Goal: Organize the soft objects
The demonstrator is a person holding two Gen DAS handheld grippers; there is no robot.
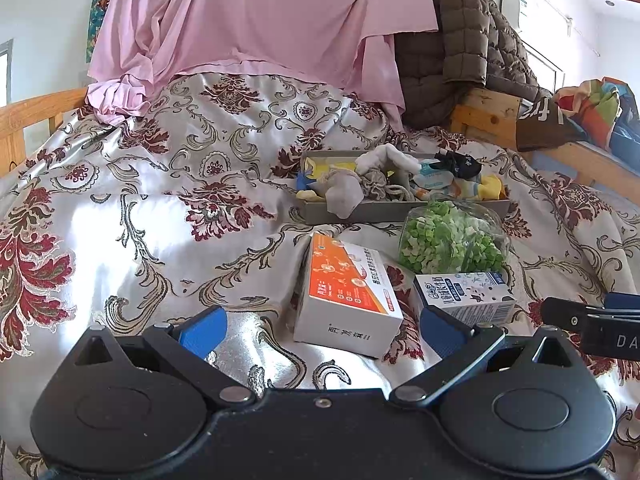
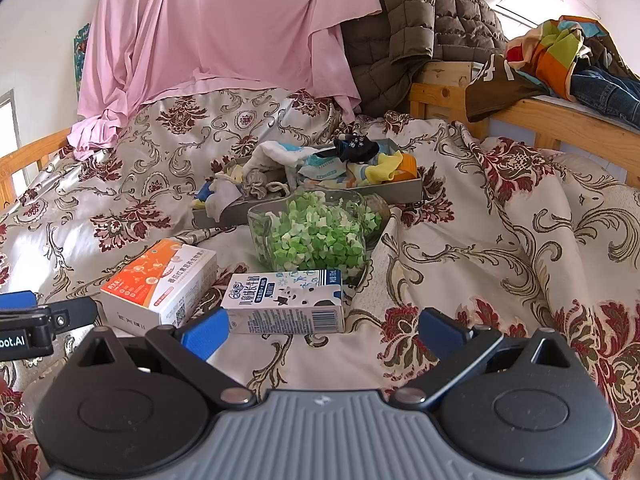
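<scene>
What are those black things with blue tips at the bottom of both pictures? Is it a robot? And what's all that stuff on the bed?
It isn't a robot. A person holds a claw in each hand, and each claw has a camera looking out along its two blue-tipped fingers. One picture comes from the left claw, the other from the right claw. Both are open and hold nothing.

They look at a bed with a shiny flowered bedspread. On it lie an orange and white box, a small milk carton and a clear jar of green and white bits. Behind them a flat grey tray holds socks and other small soft things. A pink sheet and a brown quilted jacket hang at the back.
</scene>
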